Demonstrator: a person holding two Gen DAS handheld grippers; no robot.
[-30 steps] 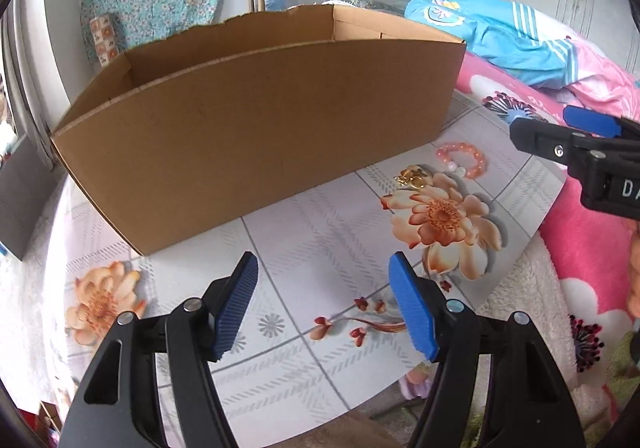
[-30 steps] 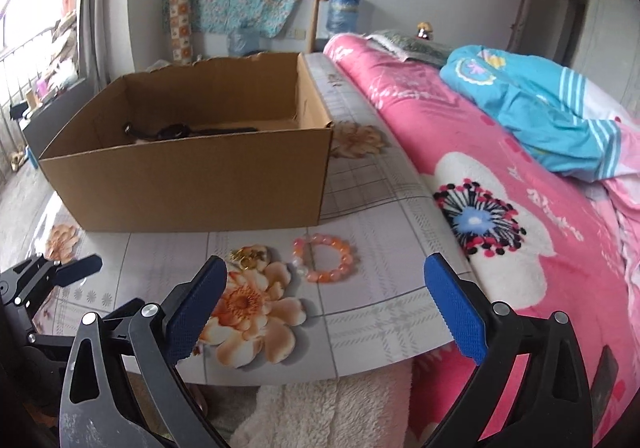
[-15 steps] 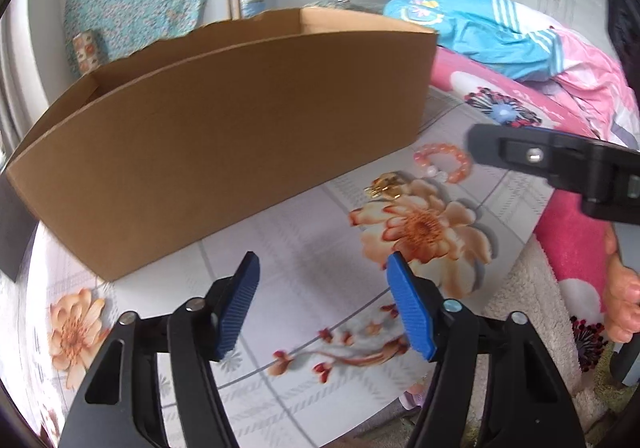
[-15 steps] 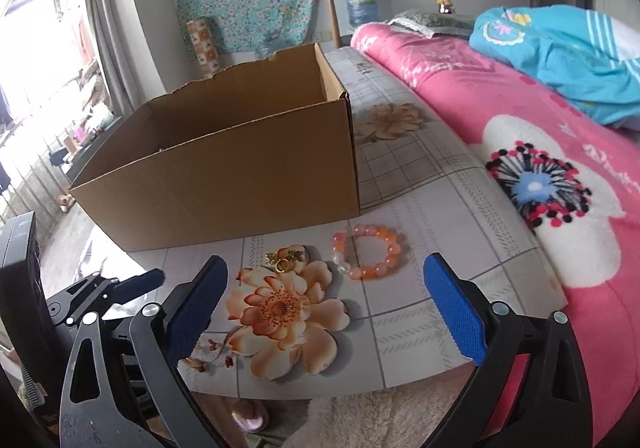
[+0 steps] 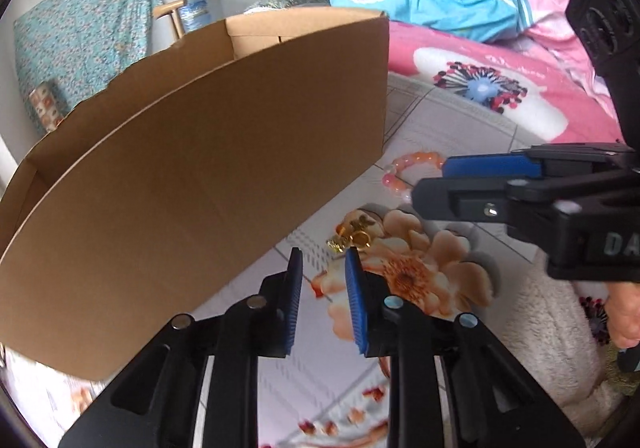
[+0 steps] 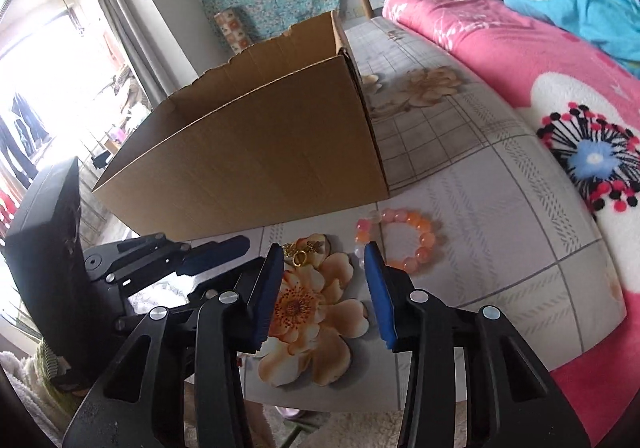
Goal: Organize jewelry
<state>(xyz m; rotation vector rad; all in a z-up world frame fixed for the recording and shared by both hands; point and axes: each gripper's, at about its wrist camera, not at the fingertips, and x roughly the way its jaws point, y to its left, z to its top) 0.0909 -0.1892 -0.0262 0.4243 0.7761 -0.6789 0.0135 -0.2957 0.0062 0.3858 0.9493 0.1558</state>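
**Jewelry lies on the flowered cloth in front of the cardboard box**

Jewelry here means two pieces, both lying loose on a flower-printed tablecloth (image 6: 500, 207). A bracelet (image 6: 404, 238) of orange and pink beads sits just in front of the near right corner of a cardboard box (image 6: 256, 167). A small heap of gold pieces (image 5: 350, 234) lies a little to its left, at the top edge of a printed orange flower (image 6: 308, 308). The two are near each other but apart.

The left gripper (image 5: 320, 296) points down at the cloth just short of the gold heap. Its jaws are closing, with only a narrow gap left and nothing between the blue pads. The right gripper (image 6: 322, 280) hangs over the printed flower, with the gold heap just beyond its left pad and the bracelet just beyond its right pad. Its jaws are closing too, the gap wider, and they grip nothing.

In the left view the right gripper's black body shows white letters, of which only "DA" can be read; the rest runs off the edge. A pink flowered blanket (image 6: 520, 59) covers the bed to the right, with a blue garment (image 5: 440, 7) on it.
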